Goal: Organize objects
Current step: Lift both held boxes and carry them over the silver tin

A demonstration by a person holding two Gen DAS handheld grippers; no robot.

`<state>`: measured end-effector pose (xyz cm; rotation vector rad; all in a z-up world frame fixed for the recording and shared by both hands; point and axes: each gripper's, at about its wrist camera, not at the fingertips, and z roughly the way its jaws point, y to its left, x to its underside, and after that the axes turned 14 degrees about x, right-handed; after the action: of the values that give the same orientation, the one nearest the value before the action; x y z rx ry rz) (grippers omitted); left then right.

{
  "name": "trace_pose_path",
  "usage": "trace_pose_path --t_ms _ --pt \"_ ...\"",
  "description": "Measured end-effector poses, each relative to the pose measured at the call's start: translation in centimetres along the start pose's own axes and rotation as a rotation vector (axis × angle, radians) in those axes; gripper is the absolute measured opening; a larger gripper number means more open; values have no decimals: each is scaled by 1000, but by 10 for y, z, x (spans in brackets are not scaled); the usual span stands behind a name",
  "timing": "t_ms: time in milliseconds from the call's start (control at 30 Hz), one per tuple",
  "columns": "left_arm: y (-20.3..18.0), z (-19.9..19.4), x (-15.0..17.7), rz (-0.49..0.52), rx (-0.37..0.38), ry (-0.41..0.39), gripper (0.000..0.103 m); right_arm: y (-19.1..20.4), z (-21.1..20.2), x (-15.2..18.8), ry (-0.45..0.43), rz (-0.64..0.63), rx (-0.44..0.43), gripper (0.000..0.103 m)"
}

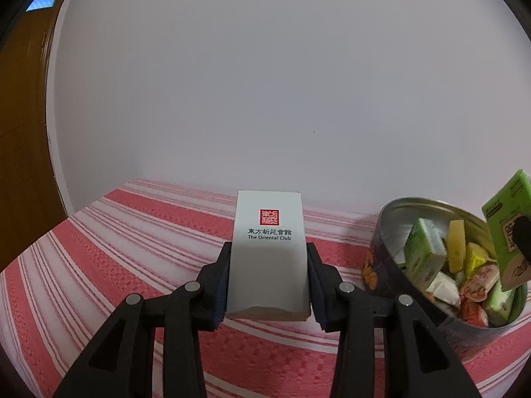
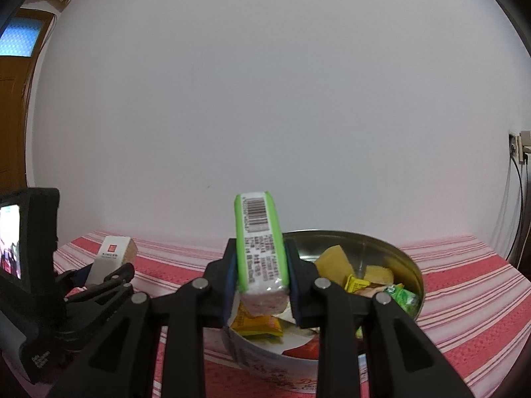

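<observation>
My left gripper point(image 1: 268, 265) is shut on a white box point(image 1: 268, 258) printed "The Oriental Club" and holds it above the red-striped cloth point(image 1: 116, 248). The box also shows at the left of the right wrist view point(image 2: 111, 258). My right gripper point(image 2: 262, 265) is shut on a green box point(image 2: 260, 242) with a barcode, held over the round metal tin point(image 2: 415, 275). The tin point(image 1: 391, 219) holds several green boxes and yellow, red and white packets. The green box point(image 1: 507, 222) shows above the tin in the left wrist view.
A white wall stands behind the table. A wooden door point(image 1: 23, 132) is at the left. A wall socket with cables point(image 2: 517, 152) is at the far right. The left gripper's body with its small screen point(image 2: 30, 248) fills the left of the right wrist view.
</observation>
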<state>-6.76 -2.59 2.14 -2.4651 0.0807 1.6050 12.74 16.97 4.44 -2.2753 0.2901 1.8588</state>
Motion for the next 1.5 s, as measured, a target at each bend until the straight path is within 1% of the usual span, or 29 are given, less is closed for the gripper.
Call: trace_pose_path --t_ms 200,500,867,1200,1233,1367,1500 --pt "-14 -9 -9 25 23 -33 43 -9 8 -1 -17 7 11 26" --pt "-46 -9 -23 65 85 -60 43 -27 17 -4 -33 39 45 26" --pt "-84 5 -28 82 153 -44 43 -61 48 -9 -53 65 113 26" --pt "-116 21 -33 107 207 -44 43 -70 53 -13 -69 52 174 26" --pt "-119 23 -33 111 212 -44 43 -74 55 -12 -69 50 163 26" --pt "-128 31 -32 112 226 -32 43 -71 54 -13 -63 50 173 26" --pt "-138 40 -32 124 238 -14 43 -75 60 -12 -38 70 174 26"
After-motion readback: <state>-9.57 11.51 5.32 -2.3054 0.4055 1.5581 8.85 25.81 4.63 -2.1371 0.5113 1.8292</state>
